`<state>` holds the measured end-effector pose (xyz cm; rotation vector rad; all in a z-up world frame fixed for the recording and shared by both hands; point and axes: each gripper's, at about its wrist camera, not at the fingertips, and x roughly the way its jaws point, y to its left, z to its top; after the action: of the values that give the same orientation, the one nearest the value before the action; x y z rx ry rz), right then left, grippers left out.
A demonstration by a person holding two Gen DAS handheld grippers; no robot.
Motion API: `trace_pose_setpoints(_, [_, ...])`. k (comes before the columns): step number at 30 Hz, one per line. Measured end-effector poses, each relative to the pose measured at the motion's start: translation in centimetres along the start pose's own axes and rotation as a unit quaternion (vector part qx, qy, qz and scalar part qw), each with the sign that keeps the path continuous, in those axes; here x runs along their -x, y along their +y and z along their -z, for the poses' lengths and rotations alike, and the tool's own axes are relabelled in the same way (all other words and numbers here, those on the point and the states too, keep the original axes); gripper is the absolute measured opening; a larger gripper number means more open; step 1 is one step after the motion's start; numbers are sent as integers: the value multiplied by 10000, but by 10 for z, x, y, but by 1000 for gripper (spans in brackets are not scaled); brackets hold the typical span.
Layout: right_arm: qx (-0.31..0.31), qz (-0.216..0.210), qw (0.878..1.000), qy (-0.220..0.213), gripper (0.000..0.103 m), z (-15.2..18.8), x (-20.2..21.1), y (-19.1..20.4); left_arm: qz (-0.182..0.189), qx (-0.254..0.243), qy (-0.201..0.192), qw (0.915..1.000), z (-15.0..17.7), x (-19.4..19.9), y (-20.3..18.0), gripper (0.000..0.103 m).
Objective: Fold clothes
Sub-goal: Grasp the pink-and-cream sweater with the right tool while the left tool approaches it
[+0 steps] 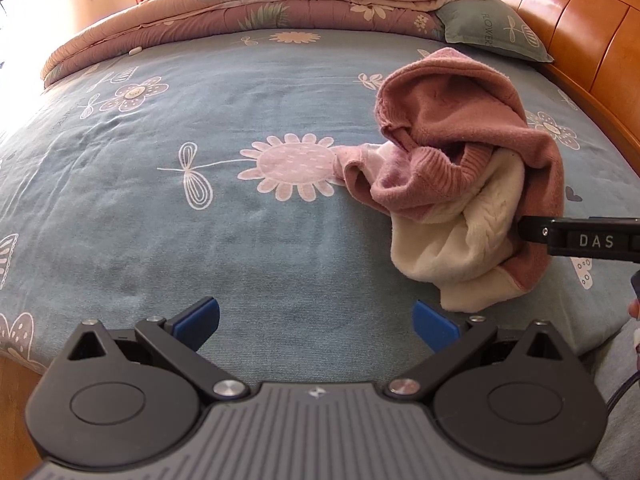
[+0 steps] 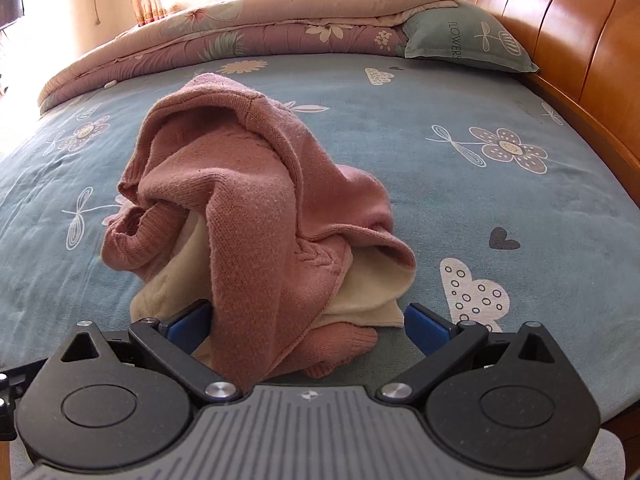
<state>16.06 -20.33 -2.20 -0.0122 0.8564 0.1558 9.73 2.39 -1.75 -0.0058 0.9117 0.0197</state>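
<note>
- Blue-padded fingers of the left gripper [image 1: 316,326] stand wide apart over bare blue floral bedsheet [image 1: 160,208], holding nothing.
- Right gripper [image 2: 308,326] is also spread wide, with the near folds of a crumpled pink and cream sweater [image 2: 256,208] lying between its fingers, not clamped.
- Sweater sits heaped on the sheet, right of the left gripper.
- Folded quilt [image 2: 248,28] and pillow [image 2: 464,40] lie at the far side, by a wooden headboard [image 2: 568,28].

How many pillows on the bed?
1: a pillow at the far corner by the headboard, partly under the folded quilt. More may be hidden beneath it.
</note>
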Motion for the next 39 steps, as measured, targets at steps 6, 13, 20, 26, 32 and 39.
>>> trace_pose_setpoints(6, [89,342,9993,-74,103,-4,-11,-15,11,-100,49,9999,-22,-14,-4,102])
trace_pose_setpoints(13, [-531,319,9981,-60,103,-4,-13,-64,272,-579,28,9979,-42,-30,-36,102])
trace_pose_setpoints(20, [-968,498,9939,-151,103,7,-11,-92,637,-907,-44,9938,-58,-44,-72,102])
trace_pose_setpoints(26, [-989,188,9949,-99,103,13,-19,-94,823,-1507,-89,9851,-59,-73,-99,102])
trace_pose_setpoints(32, [-1112,26,9937,-116,103,19,-23,-100,1336,-1915,-14,9724,-57,-110,-97,103])
trace_pose_setpoints(39, [-965,-126,9949,-257,103,23,-25,-97,1976,-1538,89,9681,-52,-131,-73,103])
